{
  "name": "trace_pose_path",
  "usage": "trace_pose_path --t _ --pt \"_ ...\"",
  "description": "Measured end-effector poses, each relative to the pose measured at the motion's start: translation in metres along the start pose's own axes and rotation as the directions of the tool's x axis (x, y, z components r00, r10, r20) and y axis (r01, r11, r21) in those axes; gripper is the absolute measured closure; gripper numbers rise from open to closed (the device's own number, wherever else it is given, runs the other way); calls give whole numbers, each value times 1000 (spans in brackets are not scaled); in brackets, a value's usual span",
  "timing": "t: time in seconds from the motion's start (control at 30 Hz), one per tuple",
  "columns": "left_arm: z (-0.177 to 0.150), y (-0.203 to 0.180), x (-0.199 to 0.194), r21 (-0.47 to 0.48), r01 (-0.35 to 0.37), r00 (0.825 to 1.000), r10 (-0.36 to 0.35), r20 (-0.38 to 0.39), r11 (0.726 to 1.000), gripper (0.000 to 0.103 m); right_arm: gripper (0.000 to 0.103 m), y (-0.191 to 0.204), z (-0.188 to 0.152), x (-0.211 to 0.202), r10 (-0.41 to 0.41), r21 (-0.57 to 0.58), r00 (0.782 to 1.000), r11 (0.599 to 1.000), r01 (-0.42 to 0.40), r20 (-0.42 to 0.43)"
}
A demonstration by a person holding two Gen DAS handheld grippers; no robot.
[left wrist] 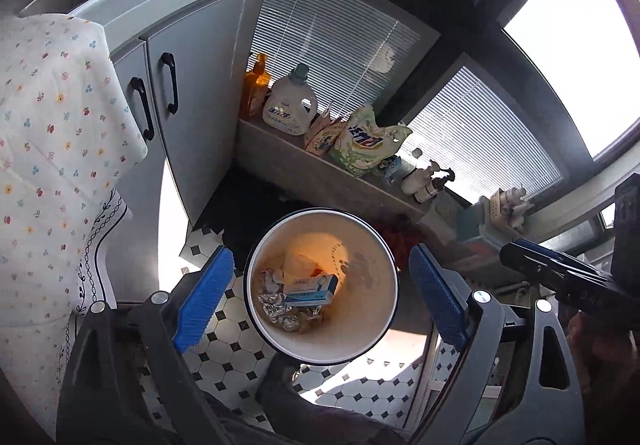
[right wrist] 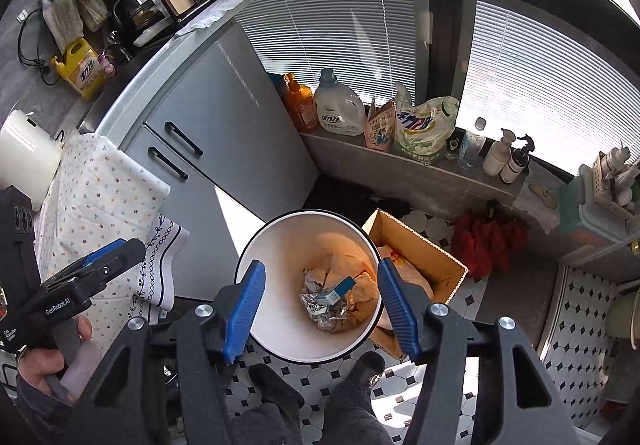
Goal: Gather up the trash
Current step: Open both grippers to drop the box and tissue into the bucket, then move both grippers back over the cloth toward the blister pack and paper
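Directly below both grippers a white trash bin (left wrist: 380,277) is seen, its dark round rim unobstructed all the way round. The left gripper (left wrist: 320,297) is held above the bin with its blue pads spread wider than the rim, one pad past each side of it, and nothing is gripped between them. The right gripper (right wrist: 320,305) is held over the same bin with its jaws parted by roughly the bin's width; nothing is clasped there either, and its pads are seen against the rim's left and right edges (whether they touch it cannot be told).

At the bottom of the bin the collected trash is found: crumpled foil (right wrist: 326,311), a small blue-and-white box (left wrist: 310,291) lying on top of it, and pale crumpled paper (right wrist: 362,287) beside them, all well below the rim.

To the right of the bin, just beside it, an open cardboard box (right wrist: 424,257) is stood on the tiled floor (right wrist: 576,329). Left of the bin a flowered cloth (right wrist: 104,197) is draped over something, and a grey cabinet (right wrist: 224,133) with black handles rises behind the bin on that side. Behind the bin a low ledge (right wrist: 400,169) runs under the blinds, lined with detergent bottles (right wrist: 340,109) and bags. Open floor is left in front of the bin, where the person's dark shoes (right wrist: 276,385) are planted close to its base.
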State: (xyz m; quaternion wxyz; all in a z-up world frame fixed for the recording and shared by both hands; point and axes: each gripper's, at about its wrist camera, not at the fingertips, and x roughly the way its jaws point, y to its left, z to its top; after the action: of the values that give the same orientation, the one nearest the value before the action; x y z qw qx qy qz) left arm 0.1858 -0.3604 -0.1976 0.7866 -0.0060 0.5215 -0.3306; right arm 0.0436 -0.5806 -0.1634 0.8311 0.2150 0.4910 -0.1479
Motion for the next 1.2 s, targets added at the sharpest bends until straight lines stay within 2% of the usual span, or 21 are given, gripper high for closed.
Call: trace_pose_path --t 0.13,0.33,0.6,0.63,0.7,0.73,0.9,1.2 --pt "0 28 -25 -36 -33 999 34 38 999 9 28 31 4 0 22 -33 1000 999 -21 16" --pt "-4 76 -73 -108 -80 990 92 106 991 6 14 89 11 0 67 -102 997 993 -62 38" --pt "-18 145 -145 -226 -143 964 187 191 964 6 8 180 15 1 145 -218 988 967 -132 43" --pt "-21 154 -154 -242 -150 959 200 200 959 6 8 180 15 1 145 -218 988 967 -132 43" --pt "-26 171 -172 -276 -164 949 228 217 947 6 8 213 12 2 177 -260 984 952 -162 35" --pt "-29 179 -179 -292 -173 944 243 224 941 6 8 213 12 2 177 -260 984 952 -162 35" --pt "-47 219 -218 -368 -211 915 315 250 905 6 8 266 8 5 223 -322 975 924 -205 19" --pt "-87 291 -287 -504 -284 838 466 282 816 6 8 358 -4 10 297 -424 955 864 -271 -5"
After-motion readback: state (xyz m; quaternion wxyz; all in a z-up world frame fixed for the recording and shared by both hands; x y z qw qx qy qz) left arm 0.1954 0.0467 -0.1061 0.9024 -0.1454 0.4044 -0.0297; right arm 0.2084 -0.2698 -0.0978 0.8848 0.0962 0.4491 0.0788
